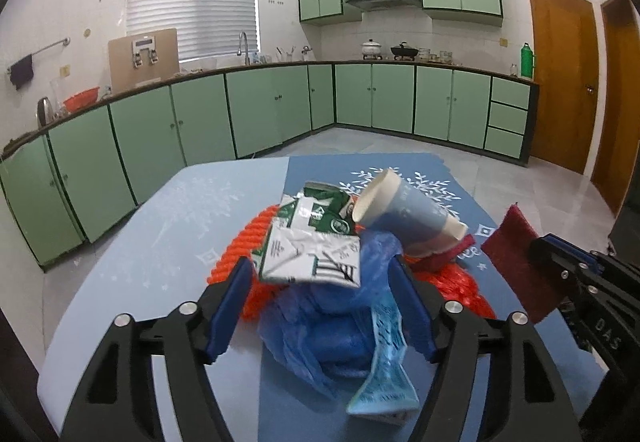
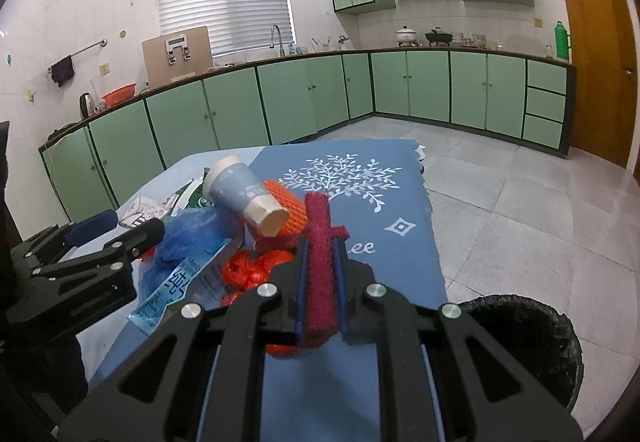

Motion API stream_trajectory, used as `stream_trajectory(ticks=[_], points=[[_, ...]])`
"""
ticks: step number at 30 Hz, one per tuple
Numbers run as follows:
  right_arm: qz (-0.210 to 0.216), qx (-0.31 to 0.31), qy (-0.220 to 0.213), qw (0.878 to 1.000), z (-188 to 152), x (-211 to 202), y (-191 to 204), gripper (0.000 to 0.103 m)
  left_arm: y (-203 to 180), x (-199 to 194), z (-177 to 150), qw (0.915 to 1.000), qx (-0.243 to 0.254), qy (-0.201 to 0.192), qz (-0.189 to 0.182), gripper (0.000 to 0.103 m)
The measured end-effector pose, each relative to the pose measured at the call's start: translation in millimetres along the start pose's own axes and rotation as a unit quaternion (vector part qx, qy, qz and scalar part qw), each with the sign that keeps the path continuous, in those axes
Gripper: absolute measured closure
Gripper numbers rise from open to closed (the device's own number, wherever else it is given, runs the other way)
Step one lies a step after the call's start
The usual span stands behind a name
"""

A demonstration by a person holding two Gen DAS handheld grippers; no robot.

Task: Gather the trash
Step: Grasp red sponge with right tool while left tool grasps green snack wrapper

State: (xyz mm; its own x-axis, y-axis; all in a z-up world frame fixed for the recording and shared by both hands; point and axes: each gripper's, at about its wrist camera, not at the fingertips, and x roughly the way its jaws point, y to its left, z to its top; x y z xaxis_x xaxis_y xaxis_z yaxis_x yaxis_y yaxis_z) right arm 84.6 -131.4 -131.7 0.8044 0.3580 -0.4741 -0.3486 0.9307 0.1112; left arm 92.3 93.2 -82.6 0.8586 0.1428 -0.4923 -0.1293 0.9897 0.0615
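Left wrist: left hand-held gripper (image 1: 322, 274) wide around blue bag (image 1: 340, 330); right hand-held gripper (image 2: 320, 254) clamps maroon pad (image 2: 320, 266), tilted down

paper cup (image 1: 412, 218): blue, cream rim
carton (image 1: 312, 238): green and white, printed
plastic bag (image 1: 332, 326): blue
foam net (image 2: 286, 208): orange
scrub pad (image 2: 320, 274): dark red
mat (image 2: 376, 202): blue, white tree
cabinets (image 1: 256, 110): pale green
bin (image 2: 532, 342): black
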Motion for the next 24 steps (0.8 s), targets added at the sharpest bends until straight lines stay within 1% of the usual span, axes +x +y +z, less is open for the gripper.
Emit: stream_trajectory(ticks=[2,9,10,12,13,17,24], points=[[0.001,-0.001,0.002,1.000,0.6,2.1,-0.2,0.092,0.6,4.2,2.2,1.0000,0.005,-0.003,0.004,0.030],[-0.002,0.002,0.012,1.000,1.4,10.3,-3.2,0.092,3.9,19.2,7.1,0.9999,0.007,-0.003,0.010,0.030],[-0.002,0.003,0.013,1.000,1.6,11.3,-3.5,0.092,3.9,21.0,6.7,0.9999,0.007,-0.001,0.010,0.031],[-0.003,0.002,0.016,1.000,1.6,13.0,-3.3,0.092,4.6,21.6,5.1,0.9999,0.005,-0.001,0.009,0.044],[-0.003,0.001,0.018,1.000,1.4,13.7,-3.1,0.092,5.2,21.5,5.2,1.0000,0.004,-0.001,0.007,0.047],[-0.004,0.002,0.024,1.000,2.6,17.6,-2.8,0.092,9.2,15.5,6.3,0.9999,-0.007,-0.010,0.007,0.048],[-0.002,-0.001,0.021,1.000,6.2,15.5,-2.3,0.092,14.5,-6.5,15.2,0.9990,-0.019,-0.040,0.012,0.049]])
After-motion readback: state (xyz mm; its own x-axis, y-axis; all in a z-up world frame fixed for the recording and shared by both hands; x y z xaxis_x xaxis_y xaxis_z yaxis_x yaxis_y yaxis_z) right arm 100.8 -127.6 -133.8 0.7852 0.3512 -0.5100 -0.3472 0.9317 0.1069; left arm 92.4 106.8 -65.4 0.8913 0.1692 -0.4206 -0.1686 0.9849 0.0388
